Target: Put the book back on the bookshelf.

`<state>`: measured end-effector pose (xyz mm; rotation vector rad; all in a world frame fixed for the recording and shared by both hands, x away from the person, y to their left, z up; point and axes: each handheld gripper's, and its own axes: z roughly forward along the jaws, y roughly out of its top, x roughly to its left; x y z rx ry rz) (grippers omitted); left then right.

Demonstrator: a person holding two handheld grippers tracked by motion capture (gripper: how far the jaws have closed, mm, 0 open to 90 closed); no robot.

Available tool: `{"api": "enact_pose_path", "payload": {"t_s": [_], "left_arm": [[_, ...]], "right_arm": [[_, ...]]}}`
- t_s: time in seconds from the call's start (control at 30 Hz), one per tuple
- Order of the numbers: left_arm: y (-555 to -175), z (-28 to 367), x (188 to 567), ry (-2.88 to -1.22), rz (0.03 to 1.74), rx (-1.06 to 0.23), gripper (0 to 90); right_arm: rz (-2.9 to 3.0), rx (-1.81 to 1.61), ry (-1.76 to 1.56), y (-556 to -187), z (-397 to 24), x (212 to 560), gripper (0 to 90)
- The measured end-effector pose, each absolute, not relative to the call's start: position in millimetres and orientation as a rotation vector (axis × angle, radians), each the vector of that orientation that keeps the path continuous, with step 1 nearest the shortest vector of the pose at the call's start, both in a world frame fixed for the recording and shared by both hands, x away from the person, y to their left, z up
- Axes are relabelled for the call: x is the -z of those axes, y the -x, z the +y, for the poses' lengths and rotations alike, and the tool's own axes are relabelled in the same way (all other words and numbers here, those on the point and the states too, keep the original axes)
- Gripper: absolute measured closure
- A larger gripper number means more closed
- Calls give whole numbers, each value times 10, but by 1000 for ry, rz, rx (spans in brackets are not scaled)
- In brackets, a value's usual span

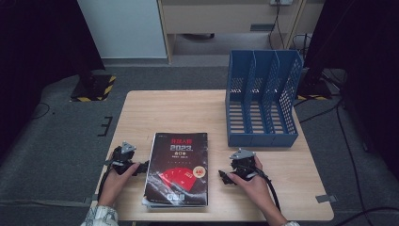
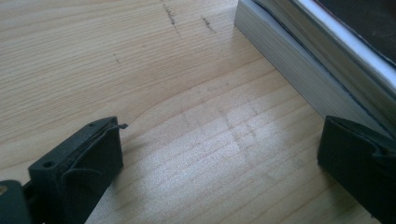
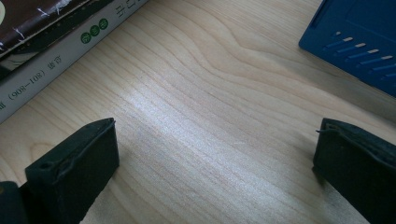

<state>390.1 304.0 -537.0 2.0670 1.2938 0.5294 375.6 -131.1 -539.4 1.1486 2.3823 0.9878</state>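
Observation:
A dark-covered book (image 1: 178, 168) with red artwork lies flat near the front middle of the wooden table (image 1: 188, 113), on top of more books. My left gripper (image 1: 141, 167) rests on the table just left of the stack, open, jaws wide apart over bare wood. In the left gripper view (image 2: 219, 154) the stack's page edges (image 2: 289, 60) run along the upper right. My right gripper (image 1: 225, 177) rests to the right of the books, open and empty. The right gripper view (image 3: 215, 158) has a white book spine (image 3: 51, 65) at upper left and the blue file rack's base (image 3: 355, 37) at upper right.
A blue three-slot file rack (image 1: 262, 99) stands upright at the table's back right. Bare wood lies between the rack and the books. Dark curtains flank the table, and a stand base with yellow-black tape (image 1: 94, 88) sits on the floor at back left.

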Motion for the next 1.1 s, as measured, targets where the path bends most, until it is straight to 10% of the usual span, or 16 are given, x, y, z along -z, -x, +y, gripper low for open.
{"api": "enact_pose_path", "payload": {"t_s": [0.6, 1.1], "left_arm": [[-3882, 3047, 5332, -2064, 1286, -539, 76], [-3450, 3010, 4833, -1874, 1250, -600, 273]], "right_arm": [[2388, -996, -1143, -3763, -1328, 5389, 27], [2319, -1103, -1032, -3690, -1282, 5141, 376]]}}
